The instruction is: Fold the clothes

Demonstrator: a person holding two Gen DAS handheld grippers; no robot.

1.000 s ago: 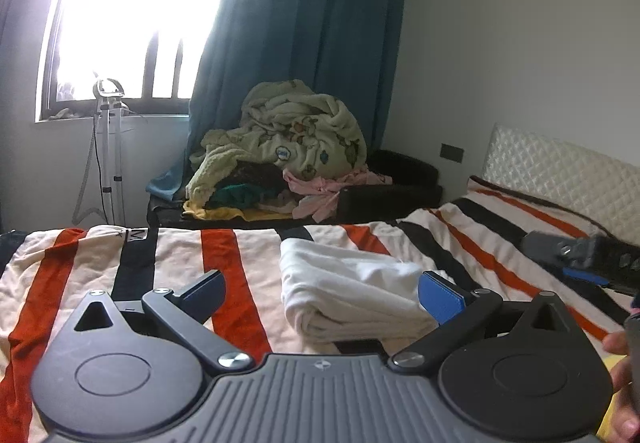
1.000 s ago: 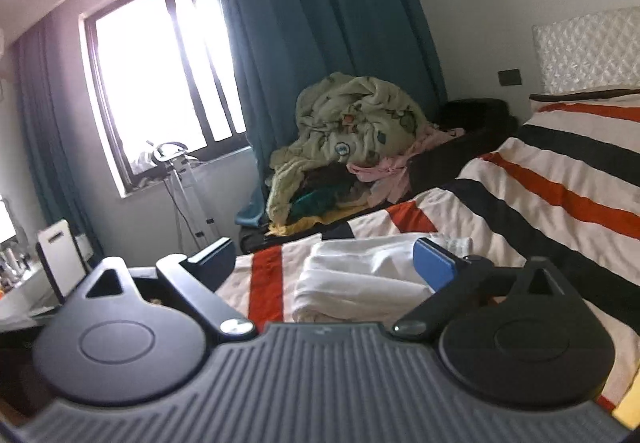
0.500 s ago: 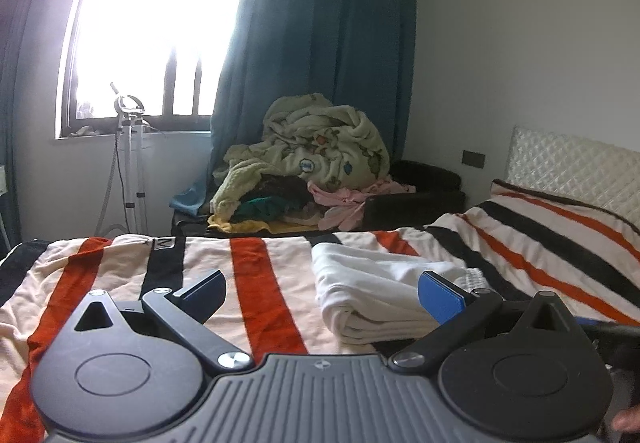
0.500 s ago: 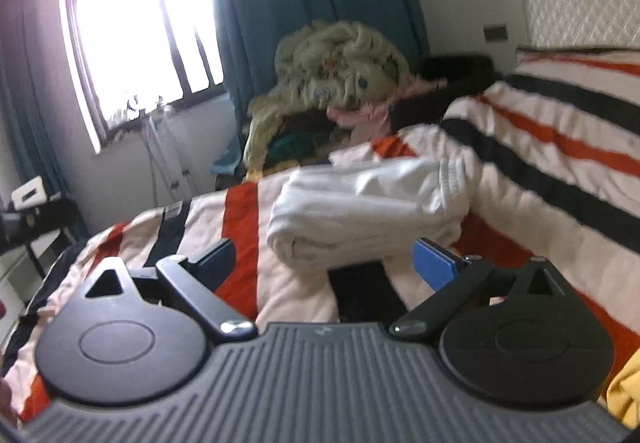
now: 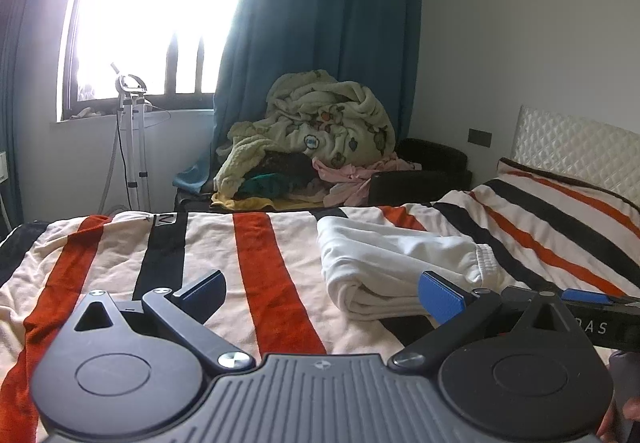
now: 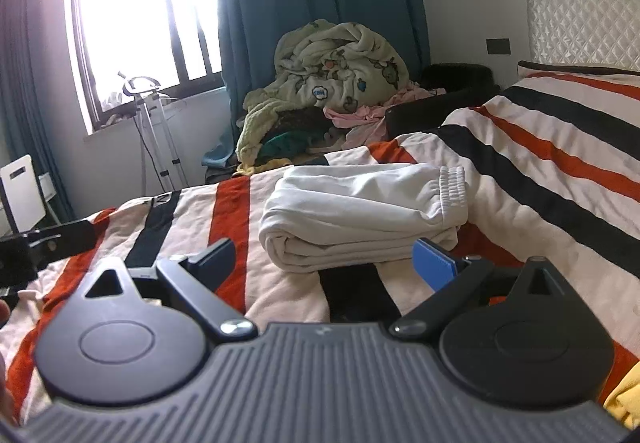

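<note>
Folded white garment (image 6: 360, 215) lies on striped bed (image 5: 256, 243), both grippers empty, fingers apart.
L gripper (image 5: 322, 295): garment at 1 o'clock, partly behind its R pad; R gripper body pokes in at 3 o'clock. R gripper (image 6: 324, 259): garment dead ahead at 12, ribbed cuff fully visible; yellow cloth (image 6: 624, 395) at 5 o'clock, L-wrist view lacks it. Laundry pile (image 6: 332, 83) by curtain at 12 in both views.

we see white pants (image 6: 360, 215) folded into a thick, neat stack. they lie flat on the striped bed cover (image 6: 540, 171). the stretchy waistband (image 6: 452, 187) is on top, at the right end.
</note>
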